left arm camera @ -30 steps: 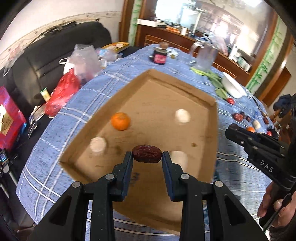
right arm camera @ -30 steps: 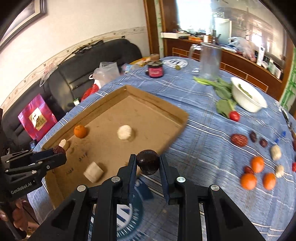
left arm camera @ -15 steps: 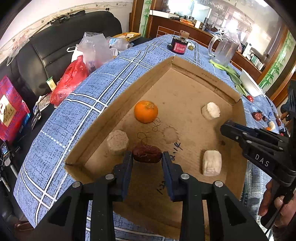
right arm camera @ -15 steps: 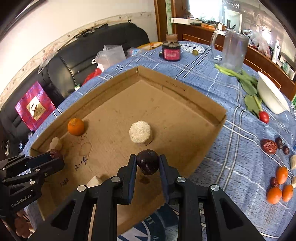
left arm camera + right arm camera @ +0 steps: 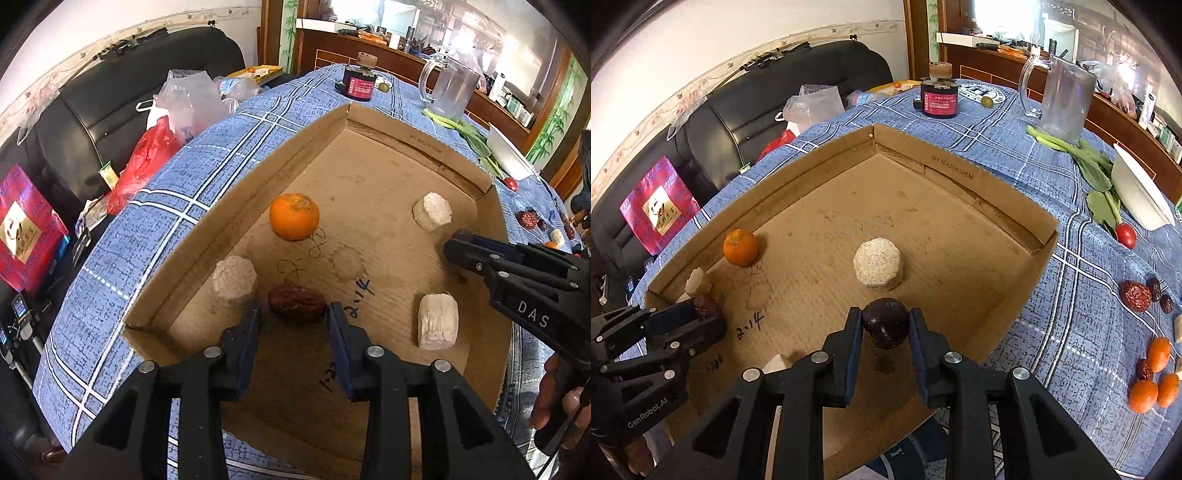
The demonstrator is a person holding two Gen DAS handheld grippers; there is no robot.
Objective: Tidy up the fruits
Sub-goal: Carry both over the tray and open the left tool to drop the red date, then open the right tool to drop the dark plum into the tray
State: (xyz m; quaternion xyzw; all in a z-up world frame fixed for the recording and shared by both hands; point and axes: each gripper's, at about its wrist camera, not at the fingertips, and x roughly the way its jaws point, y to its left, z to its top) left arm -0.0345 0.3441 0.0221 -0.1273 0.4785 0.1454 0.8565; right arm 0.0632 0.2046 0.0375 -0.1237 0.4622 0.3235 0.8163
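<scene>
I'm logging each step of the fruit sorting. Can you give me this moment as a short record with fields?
container: cardboard box on blue plaid tablecloth
in box: orange, three pale chunks
left gripper: jaws opening, red date between them on the box floor
right gripper: shut on dark round fruit, over the box
outside box: oranges and dates on the cloth

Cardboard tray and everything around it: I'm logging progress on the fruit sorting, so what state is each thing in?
Cardboard tray: open, partly filled.
Red date: on tray floor, between opening jaws.
Left gripper: opening.
Dark round fruit: clamped, above tray floor.
Right gripper: shut on fruit.
Orange: resting in tray.
Glass pitcher: upright, empty.
</scene>
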